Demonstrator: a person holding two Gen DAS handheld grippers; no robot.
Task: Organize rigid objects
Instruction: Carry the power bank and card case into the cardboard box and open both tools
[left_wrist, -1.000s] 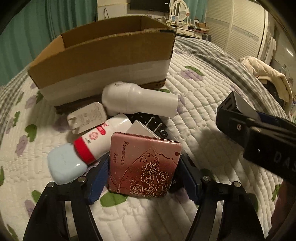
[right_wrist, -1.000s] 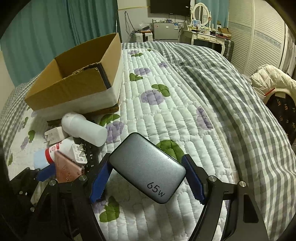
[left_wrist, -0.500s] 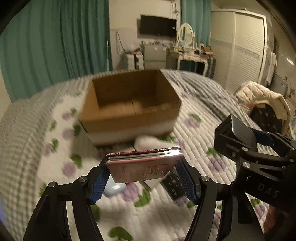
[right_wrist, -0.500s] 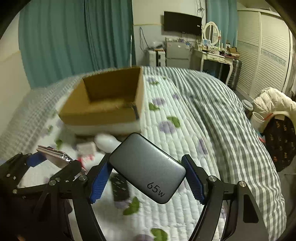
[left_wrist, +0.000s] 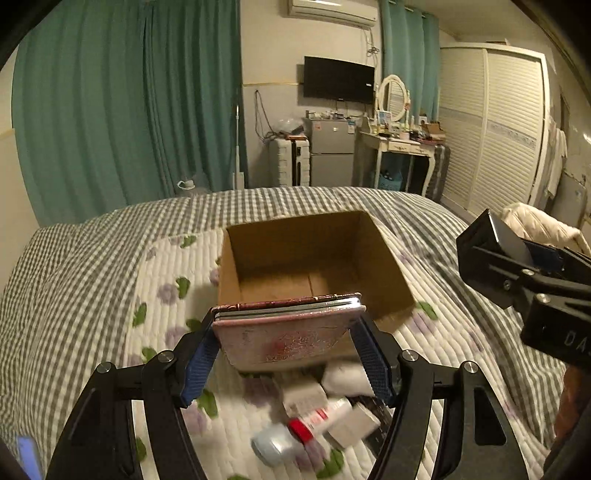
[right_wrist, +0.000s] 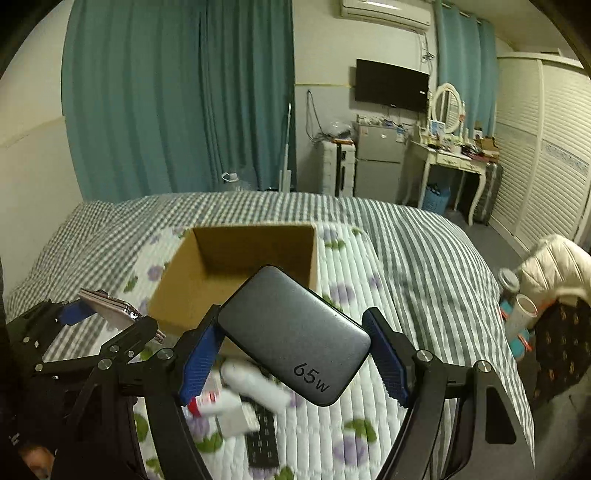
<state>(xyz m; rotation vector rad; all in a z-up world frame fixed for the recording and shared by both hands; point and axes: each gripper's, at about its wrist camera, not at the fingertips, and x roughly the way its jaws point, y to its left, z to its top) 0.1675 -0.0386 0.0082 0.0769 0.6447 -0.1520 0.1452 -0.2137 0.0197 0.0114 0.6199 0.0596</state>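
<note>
My left gripper (left_wrist: 288, 354) is shut on a pink rose-patterned case (left_wrist: 284, 336), held flat in the air in front of the open cardboard box (left_wrist: 314, 266) on the bed. My right gripper (right_wrist: 293, 358) is shut on a grey 65W power bank (right_wrist: 295, 336), raised above the bed beside the box (right_wrist: 243, 266). The left gripper with the pink case also shows in the right wrist view (right_wrist: 107, 314). The right gripper shows at the right of the left wrist view (left_wrist: 517, 269). The box looks empty inside.
On the quilt below lie a white bottle with a red band (left_wrist: 317, 421), a white cylinder device (right_wrist: 255, 384), a light-blue case (left_wrist: 273, 446), white chargers (left_wrist: 354, 424) and a black remote (right_wrist: 262, 439). A chair with a white jacket (right_wrist: 550, 269) stands at the right of the bed.
Both grippers have lifted up from the quilt with their objects and now sit higher, looking down into the box. The pile of objects has dropped to the bottom of both views.
</note>
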